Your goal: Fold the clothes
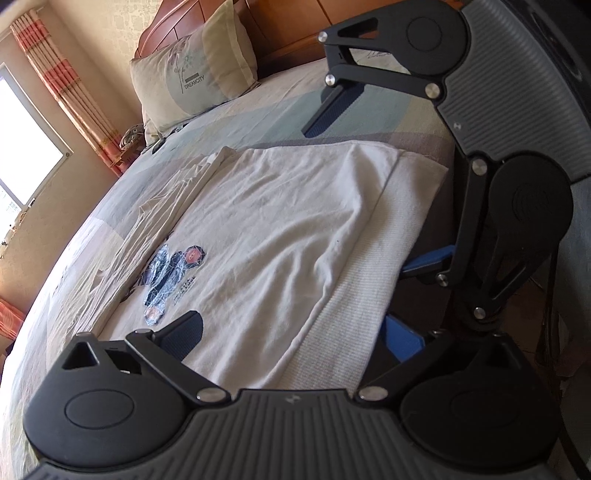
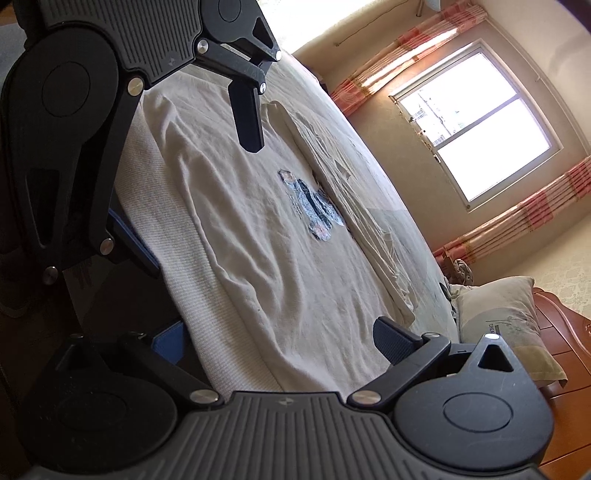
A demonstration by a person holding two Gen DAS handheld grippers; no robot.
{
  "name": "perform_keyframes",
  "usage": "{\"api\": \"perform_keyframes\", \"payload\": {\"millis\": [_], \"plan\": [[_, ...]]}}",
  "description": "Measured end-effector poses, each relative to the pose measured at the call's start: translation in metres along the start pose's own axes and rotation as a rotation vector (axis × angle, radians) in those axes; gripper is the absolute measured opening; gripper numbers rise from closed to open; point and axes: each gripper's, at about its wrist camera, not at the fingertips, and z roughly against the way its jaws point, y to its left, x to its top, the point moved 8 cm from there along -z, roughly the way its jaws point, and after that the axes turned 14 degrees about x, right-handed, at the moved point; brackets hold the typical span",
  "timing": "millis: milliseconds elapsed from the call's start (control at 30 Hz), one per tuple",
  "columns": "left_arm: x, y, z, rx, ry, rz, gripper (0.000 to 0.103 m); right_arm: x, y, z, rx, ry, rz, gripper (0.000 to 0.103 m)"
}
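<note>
Both grippers are held with jaws spread wide over the shirt [image 1: 266,221]: the left gripper [image 1: 295,332] at one end, the right gripper [image 1: 373,177] at the other. Beyond the shirt a pillow [image 1: 192,74] is seen on the bed [image 1: 288,110].

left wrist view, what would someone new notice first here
The white t-shirt spread across the bed, its dark blue print beside a folded-over side. Both grippers, left and right, hang at its near edge with jaws wide. A pillow leans on the wooden headboard.
</note>
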Motion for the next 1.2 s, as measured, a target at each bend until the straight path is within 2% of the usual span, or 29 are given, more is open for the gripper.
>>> {"api": "perform_keyframes", "payload": {"millis": [167, 267, 367, 533, 667, 733, 800, 967, 1100, 1200], "plan": [[0.005, 0.001, -0.010, 0.040, 0.000, 0.005, 0.102, 0.005, -0.016, 0.007, -0.086, -0.037, -0.003, 0.103], [0.005, 0.007, -0.020, 0.087, 0.019, 0.017, 0.102, 0.006, -0.024, 0.011, -0.101, -0.053, -0.030, 0.103], [0.004, 0.018, -0.024, 0.117, 0.016, 0.042, 0.102, 0.005, -0.024, 0.011, -0.091, -0.056, -0.037, 0.103], [0.008, 0.033, -0.019, 0.138, -0.007, 0.077, 0.102, -0.001, -0.012, 0.007, -0.025, -0.062, -0.038, 0.103], [0.007, 0.033, -0.016, 0.136, -0.012, 0.046, 0.102, 0.009, -0.010, -0.012, -0.035, -0.086, -0.042, 0.103], [0.002, 0.030, -0.014, 0.126, -0.004, 0.032, 0.102, 0.011, -0.013, -0.021, -0.080, -0.076, -0.030, 0.103], [-0.006, 0.024, -0.014, 0.120, 0.005, 0.009, 0.102, 0.007, -0.019, -0.026, -0.121, -0.051, -0.020, 0.103], [-0.003, 0.009, -0.018, 0.146, -0.027, -0.053, 0.102, -0.006, -0.031, -0.026, -0.125, -0.040, -0.069, 0.103], [0.010, -0.001, -0.022, 0.208, -0.090, -0.157, 0.102, -0.003, -0.035, -0.020, -0.146, -0.058, -0.084, 0.103], [0.006, 0.000, -0.022, 0.266, -0.100, -0.227, 0.102, -0.003, -0.036, -0.018, -0.144, -0.062, -0.093, 0.103]]}}
